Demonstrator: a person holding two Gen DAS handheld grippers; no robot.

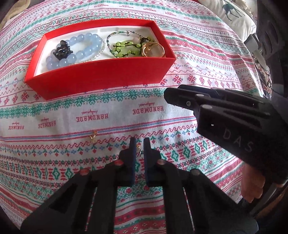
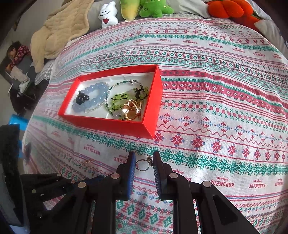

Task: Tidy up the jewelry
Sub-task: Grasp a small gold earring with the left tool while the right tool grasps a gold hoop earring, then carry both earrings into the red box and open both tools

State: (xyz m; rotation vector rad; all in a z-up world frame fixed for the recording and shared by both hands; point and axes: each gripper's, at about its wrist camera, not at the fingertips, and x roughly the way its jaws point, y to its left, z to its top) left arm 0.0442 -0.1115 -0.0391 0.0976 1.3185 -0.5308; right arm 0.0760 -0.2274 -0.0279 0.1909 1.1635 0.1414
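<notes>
A red box [image 1: 100,79] [image 2: 111,124] on the patterned cloth holds a blue bead bracelet [image 1: 79,52] [image 2: 93,97], a black piece [image 1: 62,50], green beads [image 1: 126,47] [image 2: 120,100] and gold rings [image 1: 153,50] [image 2: 132,109]. My left gripper [image 1: 139,144] is slightly open around a small gold earring [image 1: 138,148] on the cloth. A second gold earring [image 1: 93,137] lies to its left. My right gripper [image 2: 143,158] is open around a thin ring [image 2: 142,164] with a small ornament, lying on the cloth. The right gripper also shows in the left wrist view [image 1: 180,98].
Plush toys [image 2: 109,14] and a beige blanket [image 2: 59,30] lie beyond the far edge of the cloth. An orange plush [image 2: 230,9] sits at the far right. A deer-print cushion [image 1: 232,14] lies at the upper right. The cloth's left edge drops toward the floor.
</notes>
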